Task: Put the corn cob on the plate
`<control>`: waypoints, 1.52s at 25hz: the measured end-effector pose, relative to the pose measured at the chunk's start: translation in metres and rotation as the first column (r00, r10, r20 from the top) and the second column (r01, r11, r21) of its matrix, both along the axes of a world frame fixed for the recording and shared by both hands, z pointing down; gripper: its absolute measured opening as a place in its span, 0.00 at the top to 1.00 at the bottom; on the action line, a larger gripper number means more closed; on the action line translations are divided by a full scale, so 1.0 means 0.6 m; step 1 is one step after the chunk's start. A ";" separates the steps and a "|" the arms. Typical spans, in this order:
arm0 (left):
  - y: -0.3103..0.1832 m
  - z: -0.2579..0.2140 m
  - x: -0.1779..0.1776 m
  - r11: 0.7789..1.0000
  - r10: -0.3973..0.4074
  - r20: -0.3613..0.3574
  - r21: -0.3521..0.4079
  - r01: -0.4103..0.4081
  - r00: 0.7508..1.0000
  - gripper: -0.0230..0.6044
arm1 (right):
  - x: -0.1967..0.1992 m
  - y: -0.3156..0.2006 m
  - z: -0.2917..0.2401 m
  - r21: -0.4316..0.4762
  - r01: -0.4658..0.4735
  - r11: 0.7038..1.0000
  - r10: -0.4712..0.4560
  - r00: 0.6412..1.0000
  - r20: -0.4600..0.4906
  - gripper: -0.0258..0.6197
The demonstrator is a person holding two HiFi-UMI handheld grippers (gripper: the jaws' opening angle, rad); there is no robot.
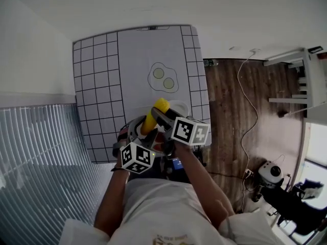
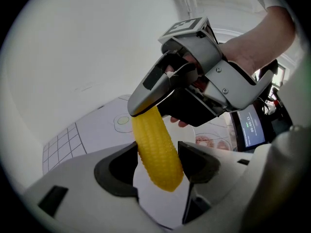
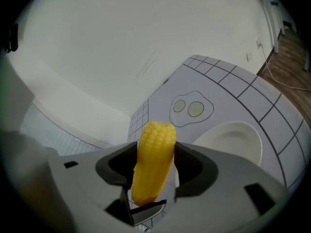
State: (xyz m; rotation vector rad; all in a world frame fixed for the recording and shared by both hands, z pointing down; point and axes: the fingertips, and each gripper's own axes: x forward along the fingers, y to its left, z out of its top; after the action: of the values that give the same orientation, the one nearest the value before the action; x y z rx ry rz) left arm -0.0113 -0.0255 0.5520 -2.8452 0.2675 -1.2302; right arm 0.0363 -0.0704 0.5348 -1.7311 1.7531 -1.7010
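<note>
Head view looked steeply down on a gridded surface [image 1: 97, 86] with an egg drawing [image 1: 163, 78] near its middle. The cob [image 1: 155, 115] was held off the surface at its near edge, between both tools. Its long axis ran from the left tool [image 1: 139, 130] up and away toward the drawing. The right tool [image 1: 158, 116] crossed it from the right. The white plate [image 1: 181, 108] lay just beyond and right of the cob, partly hidden by the right tool and plainly nearer to it than to the left one.

Left gripper view showed the cob [image 2: 158, 154] hanging tilted, with its lower end between the left tool's jaws. Both pads appeared to touch its sides, so I judged that tool closed on it. The right tool [image 2: 150, 108] clamped the cob's upper end.

Right gripper view showed the cob [image 3: 154, 159] lying lengthwise along the right tool's jaws, its blunt end poking out past them. Both pads pressed on it, so this tool was gripping it, with the jaws set wide by its thickness. The plate [image 3: 233, 140] was ahead and to the right of the jaws, empty, with the drawing [image 3: 192, 108] farther off to its left.

By my reading, the coming move hinged on that offset. The left tool would need to let go so the right one could carry the cob forward and right onto the plate.
</note>
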 end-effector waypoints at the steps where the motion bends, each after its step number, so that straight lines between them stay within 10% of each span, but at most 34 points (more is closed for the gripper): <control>1: 0.002 0.003 0.004 1.000 0.007 0.003 -0.002 -0.007 1.000 0.54 | 0.006 0.004 0.004 -0.005 -0.006 1.000 0.006 1.000 0.000 0.58; 38: 0.048 0.087 0.071 0.928 0.367 0.152 0.001 -0.372 0.918 0.54 | 0.092 0.091 0.100 -0.143 -0.242 0.960 0.263 0.952 0.155 0.58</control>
State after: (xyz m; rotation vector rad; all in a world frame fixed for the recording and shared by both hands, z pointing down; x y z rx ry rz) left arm 0.0311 0.0036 0.6040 -2.5919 -0.2454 -1.3264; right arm 0.0915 -0.0158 0.5948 -1.7099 1.3163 -1.8139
